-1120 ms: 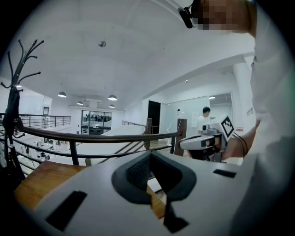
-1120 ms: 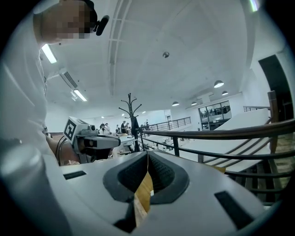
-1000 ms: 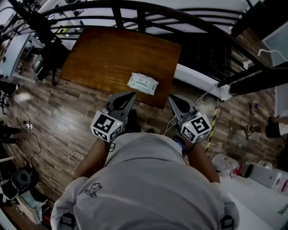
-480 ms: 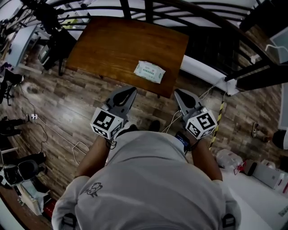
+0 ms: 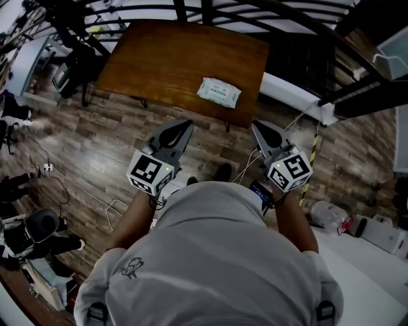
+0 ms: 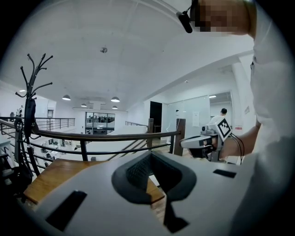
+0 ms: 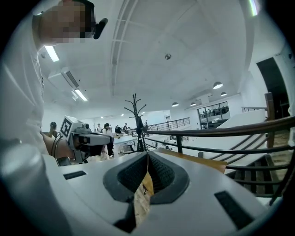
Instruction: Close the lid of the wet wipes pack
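The wet wipes pack, white with a green label, lies flat near the right front part of the brown wooden table. From this height I cannot tell how its lid stands. My left gripper and right gripper are held side by side in front of my body, short of the table's near edge, both pointing toward it. Each is shut and holds nothing. The left gripper looks over the table top, and the right gripper sees the table corner.
A dark metal railing runs behind the table, with a drop beyond it. A coat rack stands at the table's far left. Cables lie on the plank floor, and a white bench with bottles is at lower right.
In the head view the table and the pack have slid up and to the right. Both grippers have shifted a little with my body, still side by side and shut.
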A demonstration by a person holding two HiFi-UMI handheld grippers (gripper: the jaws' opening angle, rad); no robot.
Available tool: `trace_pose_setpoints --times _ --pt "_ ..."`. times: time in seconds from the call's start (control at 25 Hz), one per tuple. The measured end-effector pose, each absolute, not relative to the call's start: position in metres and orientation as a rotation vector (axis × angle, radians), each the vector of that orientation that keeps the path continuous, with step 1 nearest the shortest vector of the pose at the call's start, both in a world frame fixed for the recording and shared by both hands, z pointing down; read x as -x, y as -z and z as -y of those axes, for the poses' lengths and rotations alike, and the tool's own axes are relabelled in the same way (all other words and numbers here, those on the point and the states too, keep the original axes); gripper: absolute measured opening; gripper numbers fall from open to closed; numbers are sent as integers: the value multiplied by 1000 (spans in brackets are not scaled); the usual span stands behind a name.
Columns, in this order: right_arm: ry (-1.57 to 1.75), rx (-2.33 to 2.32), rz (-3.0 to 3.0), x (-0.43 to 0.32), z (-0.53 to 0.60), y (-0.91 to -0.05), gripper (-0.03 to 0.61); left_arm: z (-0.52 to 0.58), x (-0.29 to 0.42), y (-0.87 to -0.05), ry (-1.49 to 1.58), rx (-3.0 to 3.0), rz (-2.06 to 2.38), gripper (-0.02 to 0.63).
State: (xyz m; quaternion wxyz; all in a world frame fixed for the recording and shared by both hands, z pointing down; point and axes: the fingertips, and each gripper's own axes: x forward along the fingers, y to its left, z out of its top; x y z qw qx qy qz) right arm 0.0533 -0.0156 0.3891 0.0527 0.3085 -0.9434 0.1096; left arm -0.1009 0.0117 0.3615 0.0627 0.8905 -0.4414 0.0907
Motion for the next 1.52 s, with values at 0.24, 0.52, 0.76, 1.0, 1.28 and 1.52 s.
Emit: trace_pose_setpoints --times 0.24,0.52,0.76,1.0,1.28,1.52 --pt "-307 -987 2861 -35 -26 -383 35 -54 131 -359 -257 -2708 1306 9" --pt "-275 -1054 2854 -17 -77 -374 35 -101 155 -356 -244 -2753 1247 9" --pt "-269 -1096 2844 2 -116 -373 35 -138 166 -358 -255 -2805 1148 9" --pt "-271 -1098 2840 1 -148 -375 35 -163 164 -363 -226 -2793 1135 9" --pt "-241 -1061 2849 -17 -169 -373 35 -184 151 -361 -206 -2775 1194 9" --pt "-226 -972 2875 -43 -190 -368 35 -200 113 -359 -195 -2754 1237 9"
